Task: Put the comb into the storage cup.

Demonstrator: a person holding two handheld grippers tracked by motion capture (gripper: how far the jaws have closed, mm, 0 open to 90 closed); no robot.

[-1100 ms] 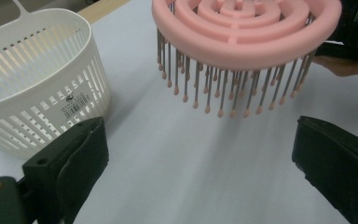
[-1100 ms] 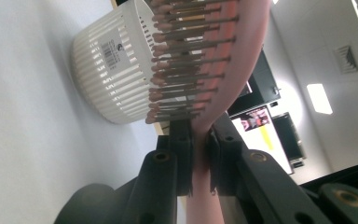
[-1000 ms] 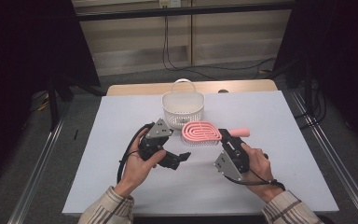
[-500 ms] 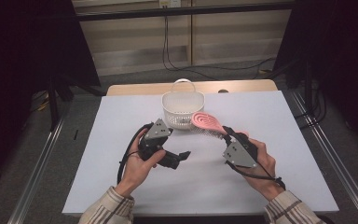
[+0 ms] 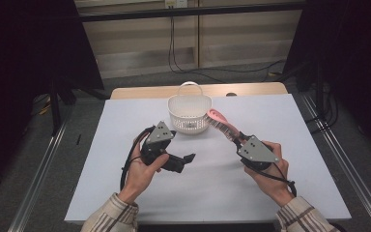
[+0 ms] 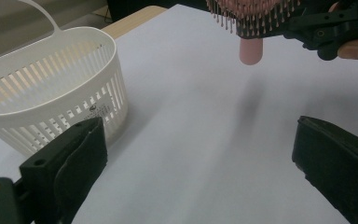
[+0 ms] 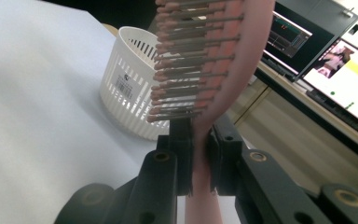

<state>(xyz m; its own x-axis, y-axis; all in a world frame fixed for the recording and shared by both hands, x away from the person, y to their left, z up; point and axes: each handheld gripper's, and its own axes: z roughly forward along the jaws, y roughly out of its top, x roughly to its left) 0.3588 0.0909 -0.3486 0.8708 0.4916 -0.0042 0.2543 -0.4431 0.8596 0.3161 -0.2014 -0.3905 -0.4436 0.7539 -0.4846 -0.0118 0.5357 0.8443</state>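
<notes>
While the room around stays dark, with black curtains at both sides, a pale panelled wall [image 5: 183, 43] at the back and cables [image 5: 174, 53] hanging down it, the grey floor [image 5: 43, 159] carries metal rails along each side of the table. White table top [image 5: 212, 188] is bare apart from the work things, a wooden edge [image 5: 251, 90] showing at its far side. White slotted basket [image 5: 189, 114] with a loop handle stands upright near the far middle of the top. Right gripper [image 5: 235, 137] is clenched on the neck of a pink hairbrush [image 5: 219, 121], jaws pinching it from both sides in the right gripper view; brush is lifted off the table, head tilted up toward the basket, just beside its right rim, touching or not cannot be told. Bristles [image 7: 186, 70] face the basket side. Left gripper [image 5: 189, 157] sits low over the table in front of the basket, jaws spread wide and grasping nothing. Monitors [image 7: 326, 51] glow beyond the table in the right gripper view.
</notes>
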